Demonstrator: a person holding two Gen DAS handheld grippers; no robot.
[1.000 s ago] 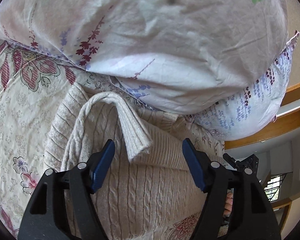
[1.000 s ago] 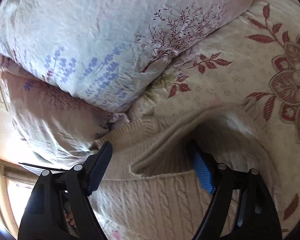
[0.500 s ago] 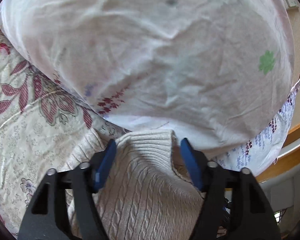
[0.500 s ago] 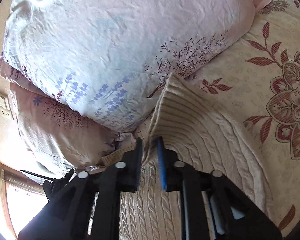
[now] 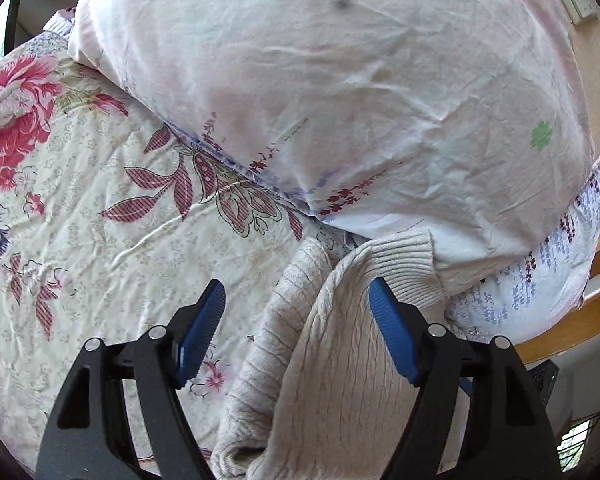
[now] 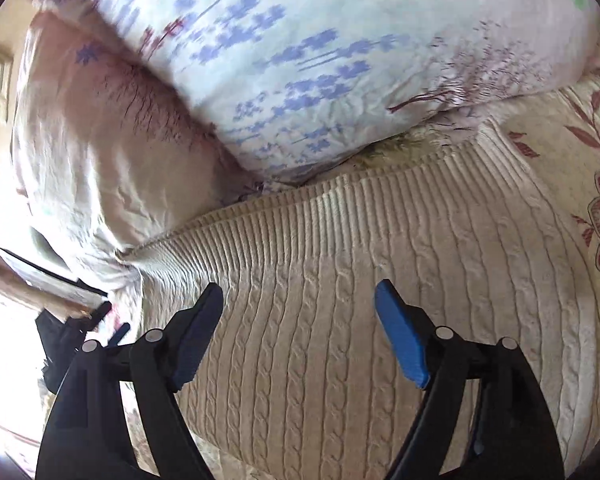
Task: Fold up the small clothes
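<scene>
A beige cable-knit sweater (image 6: 360,320) lies on the floral bedsheet (image 5: 100,240), its ribbed hem (image 6: 340,216) up against the pillows. In the left wrist view the sweater (image 5: 340,380) shows as a folded bundle with a ribbed cuff (image 5: 404,264) touching the pillow. My left gripper (image 5: 296,316) is open and empty over the sweater's left edge. My right gripper (image 6: 300,316) is open and empty just above the flat knit panel.
Two stacked floral pillows (image 5: 340,100) crowd the far side; in the right wrist view these pillows (image 6: 280,60) sit right behind the hem. A wooden bed frame (image 5: 580,320) runs at the right. The left gripper's body (image 6: 72,344) shows at the right wrist view's left edge.
My right gripper was shut on the sweater's fold half a second ago; now it is open and the knit lies flat. My left gripper has shifted left, staying open.
</scene>
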